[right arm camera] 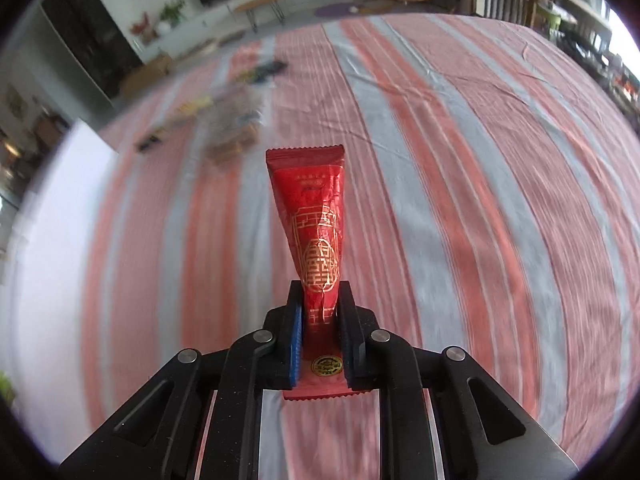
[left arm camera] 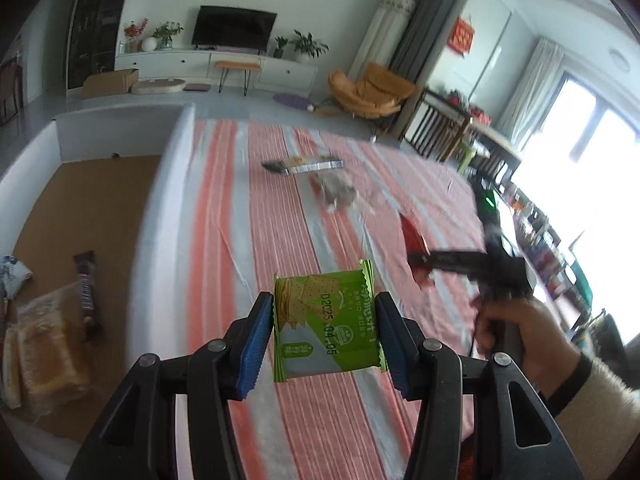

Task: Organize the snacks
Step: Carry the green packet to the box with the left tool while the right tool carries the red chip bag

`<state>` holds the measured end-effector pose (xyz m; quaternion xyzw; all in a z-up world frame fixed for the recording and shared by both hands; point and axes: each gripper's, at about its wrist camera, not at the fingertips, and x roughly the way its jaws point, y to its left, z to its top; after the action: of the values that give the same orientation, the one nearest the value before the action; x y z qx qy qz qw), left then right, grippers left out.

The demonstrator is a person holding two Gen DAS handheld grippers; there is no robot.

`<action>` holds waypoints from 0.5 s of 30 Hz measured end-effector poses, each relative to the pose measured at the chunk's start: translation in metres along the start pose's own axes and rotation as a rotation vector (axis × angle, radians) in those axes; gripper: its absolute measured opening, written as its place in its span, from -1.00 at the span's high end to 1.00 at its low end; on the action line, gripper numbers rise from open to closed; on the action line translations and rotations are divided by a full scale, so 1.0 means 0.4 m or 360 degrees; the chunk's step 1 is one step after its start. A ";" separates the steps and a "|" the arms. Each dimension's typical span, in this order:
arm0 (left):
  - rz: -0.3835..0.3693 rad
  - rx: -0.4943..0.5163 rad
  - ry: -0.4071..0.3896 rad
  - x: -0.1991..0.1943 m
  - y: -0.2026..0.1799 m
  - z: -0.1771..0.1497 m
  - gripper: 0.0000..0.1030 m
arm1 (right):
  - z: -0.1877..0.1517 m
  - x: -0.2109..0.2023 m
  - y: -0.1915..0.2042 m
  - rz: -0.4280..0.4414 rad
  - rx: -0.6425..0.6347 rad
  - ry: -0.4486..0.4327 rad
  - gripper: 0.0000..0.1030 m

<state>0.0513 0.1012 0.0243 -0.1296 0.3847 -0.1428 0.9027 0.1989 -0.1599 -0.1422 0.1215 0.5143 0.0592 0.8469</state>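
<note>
The left gripper (left arm camera: 324, 332) is clamping one green cracker packet (left arm camera: 326, 324) above the striped bed (left arm camera: 224, 240); the right gripper (right arm camera: 320, 332) is pinching one red packet (right arm camera: 318, 232) (blurred snacks (left arm camera: 316, 176) are lying further up the bed).

black fingers (left arm camera: 256, 344), blue ridged pads, silver screws; cream fuzzy sleeve (left arm camera: 600, 408).
</note>
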 end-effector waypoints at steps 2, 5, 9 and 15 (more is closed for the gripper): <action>0.0007 -0.0059 -0.0067 -0.054 0.039 0.031 0.02 | -0.002 -0.056 0.036 0.0110 -0.0003 -0.0045 0.70; 0.0111 -0.0149 -0.0203 -0.152 0.117 0.071 0.01 | 0.004 -0.163 0.178 0.0395 -0.0072 -0.0119 0.70; 0.0383 -0.0280 -0.0310 -0.255 0.251 0.089 0.01 | -0.021 -0.261 0.435 0.0817 -0.0268 -0.0105 0.70; 0.0782 -0.0412 -0.0269 -0.307 0.422 0.041 -0.03 | -0.112 -0.230 0.735 0.1041 -0.0584 0.0051 0.51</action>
<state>0.0086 0.3034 0.0580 -0.1581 0.3431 0.1418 0.9150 0.1236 0.1089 -0.0048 0.1246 0.4424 0.4197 0.7827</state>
